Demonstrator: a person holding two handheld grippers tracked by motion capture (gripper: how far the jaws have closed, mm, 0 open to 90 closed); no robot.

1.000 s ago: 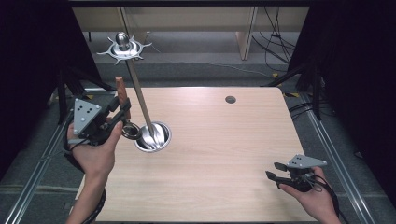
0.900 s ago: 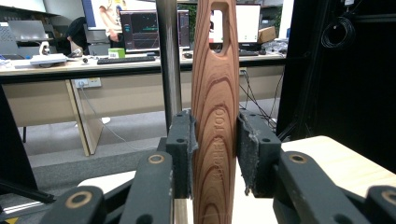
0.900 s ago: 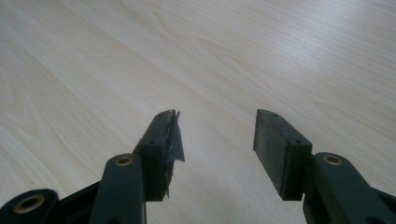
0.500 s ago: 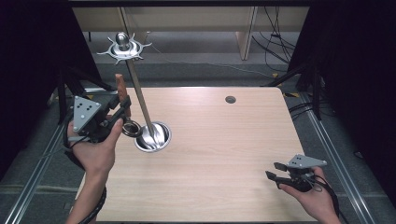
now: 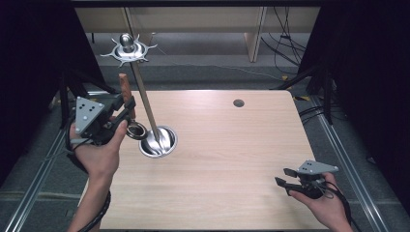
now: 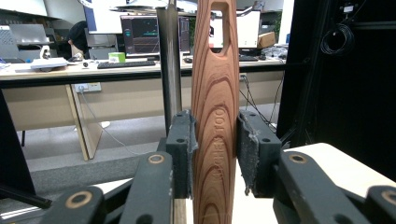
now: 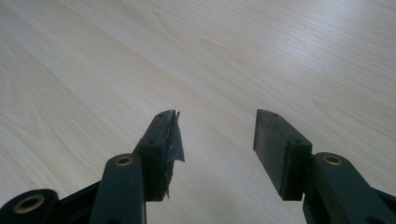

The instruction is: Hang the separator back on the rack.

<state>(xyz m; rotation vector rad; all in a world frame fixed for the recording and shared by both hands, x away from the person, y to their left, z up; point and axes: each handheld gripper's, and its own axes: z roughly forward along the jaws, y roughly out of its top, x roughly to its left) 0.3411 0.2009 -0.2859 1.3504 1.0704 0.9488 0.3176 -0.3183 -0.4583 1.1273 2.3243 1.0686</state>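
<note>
My left claw pinches a wooden utensil handle upright, just left of the steel stand on the table. My right claw – spread, holding nothing – sits well right of that stand.

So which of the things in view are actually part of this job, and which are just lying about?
In the job:
- wooden-handled kitchen tool, clamped upright in the left hand-held gripper
- metal hanging stand on its round base

Not in use:
- right hand-held gripper, open, over bare table
- cable hole in the tabletop
</note>
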